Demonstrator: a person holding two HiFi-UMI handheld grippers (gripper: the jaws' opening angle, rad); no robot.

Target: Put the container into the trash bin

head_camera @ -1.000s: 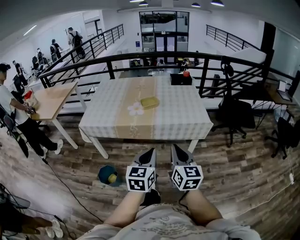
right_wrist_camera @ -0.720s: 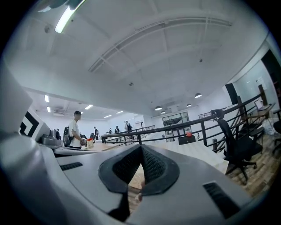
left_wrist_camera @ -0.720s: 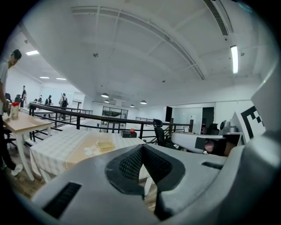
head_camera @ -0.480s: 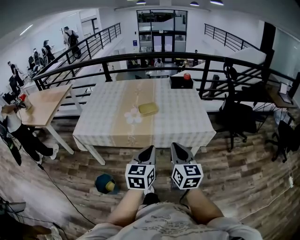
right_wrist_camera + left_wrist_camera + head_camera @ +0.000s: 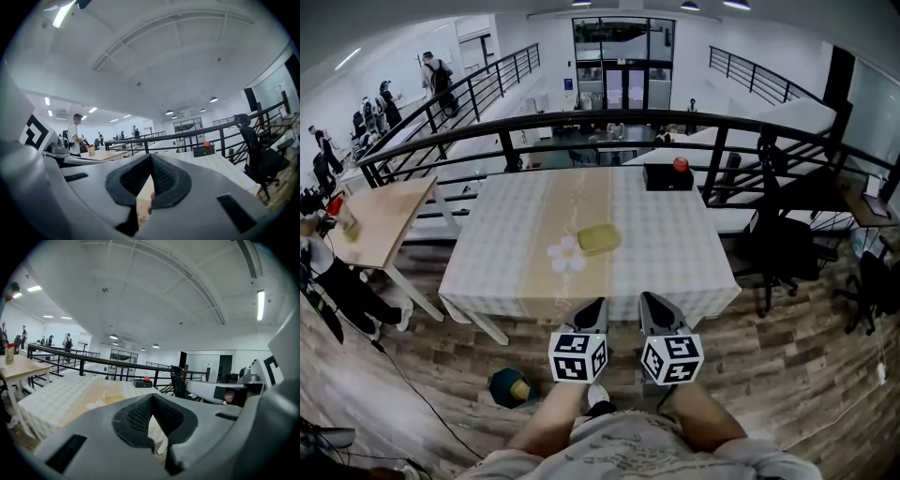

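Observation:
A flat yellow-green container [image 5: 598,238] lies near the middle of the checked tablecloth [image 5: 675,253], next to a white flower-shaped mat [image 5: 565,254]. The container [image 5: 115,400] also shows low on the table in the left gripper view. A small teal trash bin [image 5: 511,386] stands on the wooden floor, left of my arms, with something yellowish in it. My left gripper [image 5: 592,313] [image 5: 152,397] and right gripper [image 5: 650,308] [image 5: 151,157] are side by side just short of the table's near edge. Both point at the table, shut and holding nothing.
A black box with a red knob [image 5: 667,174] sits at the table's far right. A black railing [image 5: 581,117] runs behind the table. Office chairs [image 5: 773,246] stand to the right, and a wooden table [image 5: 380,211] with people near it is on the left.
The table has come nearer and lower in the head view as both grippers travelled toward it together. The trash bin has slid toward the frame's bottom. The jaws stayed shut.

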